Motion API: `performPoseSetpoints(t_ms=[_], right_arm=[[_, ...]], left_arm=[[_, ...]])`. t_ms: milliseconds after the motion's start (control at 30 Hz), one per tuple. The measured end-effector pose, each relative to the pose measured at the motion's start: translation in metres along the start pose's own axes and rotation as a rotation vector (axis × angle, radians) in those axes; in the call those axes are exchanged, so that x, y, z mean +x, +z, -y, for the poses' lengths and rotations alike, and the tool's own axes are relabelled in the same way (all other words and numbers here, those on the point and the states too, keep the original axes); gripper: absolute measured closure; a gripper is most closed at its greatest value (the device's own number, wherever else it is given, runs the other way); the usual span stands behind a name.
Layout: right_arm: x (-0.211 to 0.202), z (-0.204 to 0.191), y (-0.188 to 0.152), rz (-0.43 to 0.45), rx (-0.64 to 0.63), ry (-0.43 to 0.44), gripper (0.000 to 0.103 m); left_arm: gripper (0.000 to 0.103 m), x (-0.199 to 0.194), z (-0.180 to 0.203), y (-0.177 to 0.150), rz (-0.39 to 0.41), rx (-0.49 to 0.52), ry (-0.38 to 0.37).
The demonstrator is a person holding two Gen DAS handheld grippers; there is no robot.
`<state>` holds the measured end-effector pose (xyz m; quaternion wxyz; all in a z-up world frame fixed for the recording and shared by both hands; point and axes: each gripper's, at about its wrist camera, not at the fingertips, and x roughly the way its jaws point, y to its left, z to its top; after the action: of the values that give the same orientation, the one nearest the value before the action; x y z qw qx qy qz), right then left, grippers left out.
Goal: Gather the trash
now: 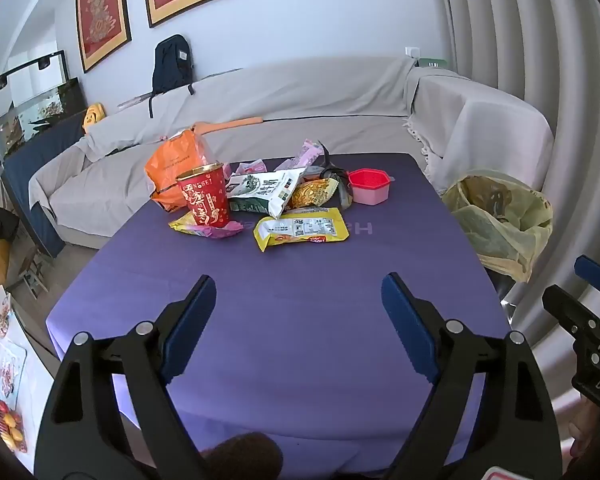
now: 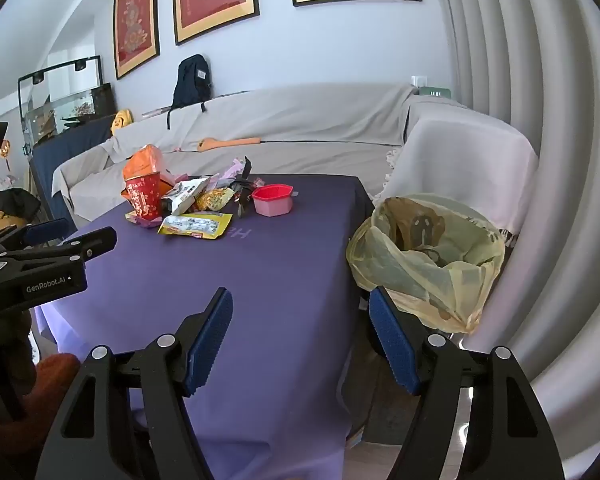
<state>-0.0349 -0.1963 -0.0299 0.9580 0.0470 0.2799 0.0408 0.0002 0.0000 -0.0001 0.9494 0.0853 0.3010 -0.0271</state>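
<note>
Trash lies piled at the far end of the purple table (image 1: pixel 284 320): a red paper cup (image 1: pixel 204 196), an orange bag (image 1: pixel 176 168), a white and green packet (image 1: pixel 266 192), a yellow wrapper (image 1: pixel 302 230) and a red-rimmed pink tub (image 1: pixel 367 186). A bin lined with a yellow-green bag (image 1: pixel 496 220) stands beside the table's right edge. My left gripper (image 1: pixel 298 292) hangs open over the near part of the table, well short of the pile. My right gripper (image 2: pixel 300 308) is open too, over the table's near right edge, next to the bin bag (image 2: pixel 424 248). Neither holds anything.
A grey-covered sofa (image 1: pixel 260 104) wraps behind and to the right of the table, with a dark backpack (image 1: pixel 172 64) on its back. A fish tank (image 1: pixel 28 108) stands at the left. White curtains (image 1: pixel 540 60) hang at the right. Snack packets (image 1: pixel 0 360) lie on a low surface at bottom left.
</note>
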Motion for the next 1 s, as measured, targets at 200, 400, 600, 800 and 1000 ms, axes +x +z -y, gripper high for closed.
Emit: performPoseSetpoints(t_ms=[200, 400, 600, 800, 1000], right_arm=[[-0.0005, -0.0002, 0.0000, 0.005, -0.003, 0.000, 0.036], [-0.0004, 0.0000, 0.0001, 0.005, -0.001, 0.002, 0.036], [-0.0014, 0.0008, 0.0005, 0.007, 0.001, 0.001, 0.036], [-0.0010, 0.0032, -0.0004, 0.008, 0.004, -0.001, 0.036], [-0.0013, 0.0019, 0.0024, 0.008, 0.001, -0.003, 0.036]], left_arm=[[0.022, -0.0001, 0.0000, 0.0002, -0.001, -0.003, -0.004], [0.022, 0.0004, -0.0003, 0.0002, -0.001, -0.005, -0.003], [0.022, -0.0001, -0.0003, 0.0002, -0.001, -0.007, -0.002], [0.022, 0.0005, -0.0044, 0.0007, 0.000, -0.007, -0.001], [0.022, -0.0004, -0.0078, 0.0005, 0.001, -0.009, -0.002]])
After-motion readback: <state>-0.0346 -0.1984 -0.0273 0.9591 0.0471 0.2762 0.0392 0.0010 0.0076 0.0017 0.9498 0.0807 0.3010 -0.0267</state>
